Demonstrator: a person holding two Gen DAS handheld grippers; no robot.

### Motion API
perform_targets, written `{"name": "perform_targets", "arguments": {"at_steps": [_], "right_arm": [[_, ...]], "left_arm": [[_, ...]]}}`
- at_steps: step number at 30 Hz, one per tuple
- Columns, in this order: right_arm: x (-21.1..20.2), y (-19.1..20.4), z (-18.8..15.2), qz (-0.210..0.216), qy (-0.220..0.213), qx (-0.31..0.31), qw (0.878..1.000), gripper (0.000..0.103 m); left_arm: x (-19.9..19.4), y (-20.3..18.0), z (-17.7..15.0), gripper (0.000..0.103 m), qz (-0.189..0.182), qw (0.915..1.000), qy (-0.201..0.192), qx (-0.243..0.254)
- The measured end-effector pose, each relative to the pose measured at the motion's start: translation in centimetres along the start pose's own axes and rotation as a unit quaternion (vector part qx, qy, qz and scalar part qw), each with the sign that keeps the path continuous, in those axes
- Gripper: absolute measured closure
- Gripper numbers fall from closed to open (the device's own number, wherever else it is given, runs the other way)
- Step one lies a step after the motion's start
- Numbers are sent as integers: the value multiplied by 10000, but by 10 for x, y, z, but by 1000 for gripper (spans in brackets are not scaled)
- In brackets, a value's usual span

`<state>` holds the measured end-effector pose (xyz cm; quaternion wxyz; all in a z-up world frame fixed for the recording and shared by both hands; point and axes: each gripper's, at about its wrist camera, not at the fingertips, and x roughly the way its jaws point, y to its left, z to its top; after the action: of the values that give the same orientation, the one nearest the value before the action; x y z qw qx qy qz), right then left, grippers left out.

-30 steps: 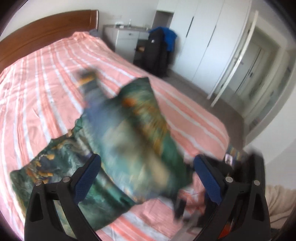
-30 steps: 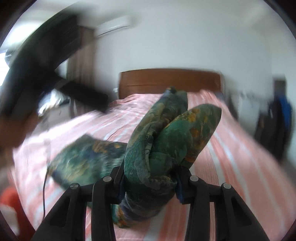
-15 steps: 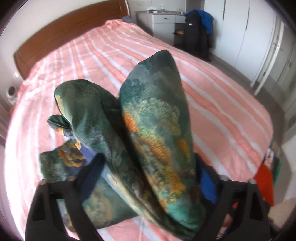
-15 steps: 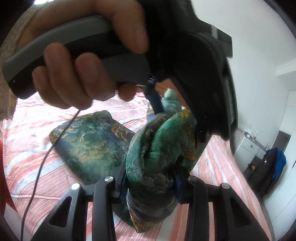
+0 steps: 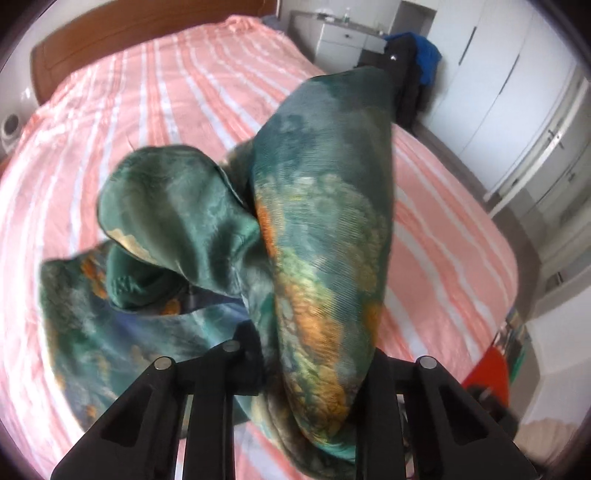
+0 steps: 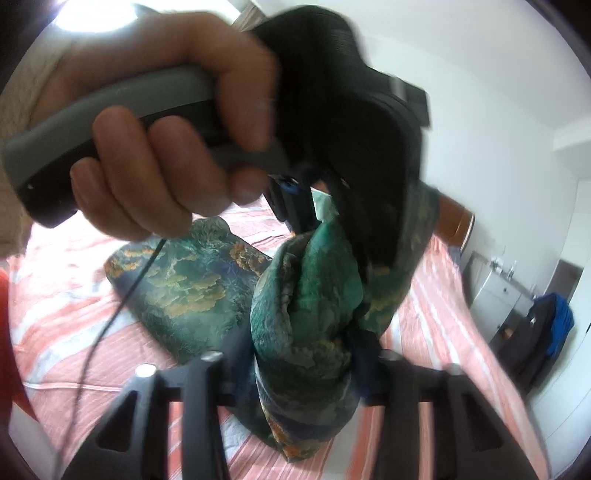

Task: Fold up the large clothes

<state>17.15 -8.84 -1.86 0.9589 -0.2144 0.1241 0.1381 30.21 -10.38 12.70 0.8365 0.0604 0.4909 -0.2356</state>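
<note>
A green garment with orange and blue print (image 5: 325, 229) is bunched up over the pink striped bed (image 5: 184, 92). My left gripper (image 5: 308, 350) points down at the bed; its jaws are closing and pinch a raised fold of the cloth. In the right wrist view a hand (image 6: 166, 147) holds that left gripper (image 6: 332, 229) over the same fold. My right gripper (image 6: 303, 350) has its jaws opening, with a thick wad of the garment (image 6: 306, 295) still filling the gap and touching both pads. The rest of the garment (image 6: 177, 291) lies flat on the bed (image 6: 436, 332).
A wooden headboard (image 5: 110, 33) closes the bed's far end. A white drawer unit (image 5: 343, 37), a dark chair with blue cloth (image 5: 417, 62) and white wardrobes (image 5: 498, 92) line the right side. A thin cable (image 6: 110, 314) hangs from the left gripper's handle.
The left gripper's jaws, wide apart half a second ago, have closed onto the raised fold. The right gripper's fingers stand slightly wider around the wad. The left hand has sunk a little.
</note>
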Motion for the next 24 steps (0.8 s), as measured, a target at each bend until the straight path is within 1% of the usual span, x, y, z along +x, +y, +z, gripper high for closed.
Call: {"name": "perform_targets", "arguments": {"at_steps": [1,2,4,6,7,10,12,13,14,15,17,19,21,23,24], "right_arm": [[-8,-6,2,259,-26,187,9995,32],[-14,-10,2,464,-18,366,9982,20],[-30,-24,0,858,9,877,9924,19],[-37,-33,-5,999,60,1182,9879,20],[-37,-39,-7,1039,119,1336,9855,20],[-24,-55,-10,1113,351,1654,9793,29],[-9,-65,-9,1163,525,1827,9749,39],[0,-69,-6,1223,571,1918,9721,41],[9,-71,-2,1284,611,1981,9698,46],[15,-72,3,1357,638,2044,9673,51],[39,-75,21,1600,689,2211,9596,56],[70,-70,43,1916,759,2301,9511,56],[100,-58,57,2188,817,2357,9433,56],[130,-36,62,2487,927,2263,9372,56],[145,-21,59,2633,1041,2139,9349,56]], "left_arm": [[-9,10,1,81,28,10000,-83,-3],[-16,18,-1,81,25,9999,-121,-69],[-32,52,-4,81,8,9992,-221,-344],[-41,84,-12,81,15,9978,-289,-600],[-43,108,-19,81,4,9963,-317,-796],[-49,162,-47,81,107,9912,-372,-1263],[-47,191,-70,81,188,9869,-362,-1558],[-45,208,-82,81,223,9839,-328,-1740],[-40,222,-96,81,260,9810,-298,-1899],[-35,234,-108,81,290,9785,-274,-2021],[-24,252,-125,80,307,9750,-247,-2187],[-13,259,-135,79,204,9730,-255,-2285],[-2,262,-141,77,110,9717,-301,-2341],[9,268,-147,75,63,9710,-330,-2367],[15,273,-151,75,49,9702,-325,-2400]]}}
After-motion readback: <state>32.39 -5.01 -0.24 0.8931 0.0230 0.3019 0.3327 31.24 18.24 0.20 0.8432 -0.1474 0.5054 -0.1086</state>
